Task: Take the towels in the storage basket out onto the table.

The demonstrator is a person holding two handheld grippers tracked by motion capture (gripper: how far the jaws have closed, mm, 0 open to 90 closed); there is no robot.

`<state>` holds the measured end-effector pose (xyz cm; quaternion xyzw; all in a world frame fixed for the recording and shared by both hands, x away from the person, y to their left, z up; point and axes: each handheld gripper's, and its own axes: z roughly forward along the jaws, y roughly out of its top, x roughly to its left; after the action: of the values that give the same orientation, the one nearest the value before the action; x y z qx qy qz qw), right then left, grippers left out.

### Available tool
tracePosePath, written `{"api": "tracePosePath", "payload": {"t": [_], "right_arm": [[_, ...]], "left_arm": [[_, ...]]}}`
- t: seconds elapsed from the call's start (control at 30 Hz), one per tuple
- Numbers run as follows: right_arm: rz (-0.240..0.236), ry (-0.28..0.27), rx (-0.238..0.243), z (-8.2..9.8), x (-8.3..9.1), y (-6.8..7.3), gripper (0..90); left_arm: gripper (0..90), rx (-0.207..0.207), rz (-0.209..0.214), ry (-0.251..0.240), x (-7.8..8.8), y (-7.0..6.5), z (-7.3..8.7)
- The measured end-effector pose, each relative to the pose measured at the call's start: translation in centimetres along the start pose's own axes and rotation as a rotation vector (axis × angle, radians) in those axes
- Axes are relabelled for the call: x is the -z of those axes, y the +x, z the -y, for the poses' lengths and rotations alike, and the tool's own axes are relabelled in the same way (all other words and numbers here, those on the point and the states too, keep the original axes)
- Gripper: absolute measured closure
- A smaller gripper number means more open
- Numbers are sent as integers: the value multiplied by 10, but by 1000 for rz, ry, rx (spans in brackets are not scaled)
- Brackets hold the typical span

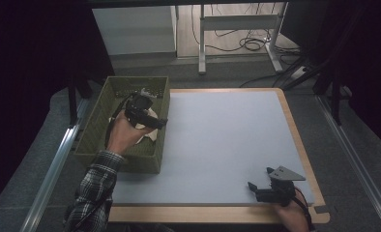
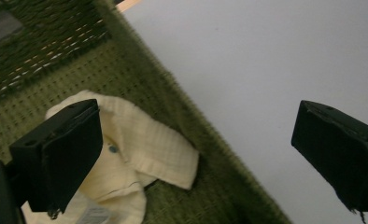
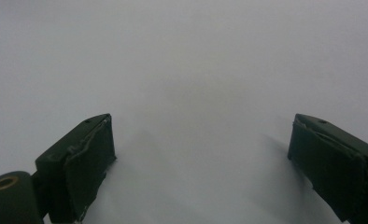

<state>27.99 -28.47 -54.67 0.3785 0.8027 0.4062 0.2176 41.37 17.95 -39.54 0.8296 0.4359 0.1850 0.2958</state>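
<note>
Clearly nearer: left gripper (image 1: 152, 121), hanging above the green woven basket (image 1: 94, 126), jaws spread wide and gripping nothing. Cream cloth (image 2: 140, 149), a crumpled garment with a small button and a label, lying on the basket floor just below and slightly behind the one jaw, on that jaw's side rather than centred in the gap. Other jaw out over the basket's near wall and the pale grey mat (image 2: 266, 60) beyond, so the gap straddling the rim instead of the fabric. Long axis of the cloth hard to call, bunched as it is; a folded corner pointing toward the rim. Likely need: shifting the gap sideways, toward the basket's inside, then down. Right gripper (image 1: 260, 189) well apart from the cloth, low over the mat at the table's close edge, jaws likewise wide and empty, nothing between them but bare grey surface.
</note>
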Motion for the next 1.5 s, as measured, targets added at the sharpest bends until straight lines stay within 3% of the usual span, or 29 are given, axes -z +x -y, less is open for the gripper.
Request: {"api": "tracePosePath", "payload": {"t": [0.33, 0.8, 1.23, 1.5], "right_arm": [[0, 0, 0, 0, 0, 0, 74], [0, 0, 0, 0, 0, 0, 74], [0, 0, 0, 0, 0, 0, 74], [-1, 0, -1, 0, 0, 0, 74]], "left_arm": [[32, 55, -50, 37, -3, 34, 13], [16, 132, -72, 101, -21, 71, 31], [8, 161, -78, 217, -52, 92, 41], [13, 164, -72, 329, -78, 100, 44]]}}
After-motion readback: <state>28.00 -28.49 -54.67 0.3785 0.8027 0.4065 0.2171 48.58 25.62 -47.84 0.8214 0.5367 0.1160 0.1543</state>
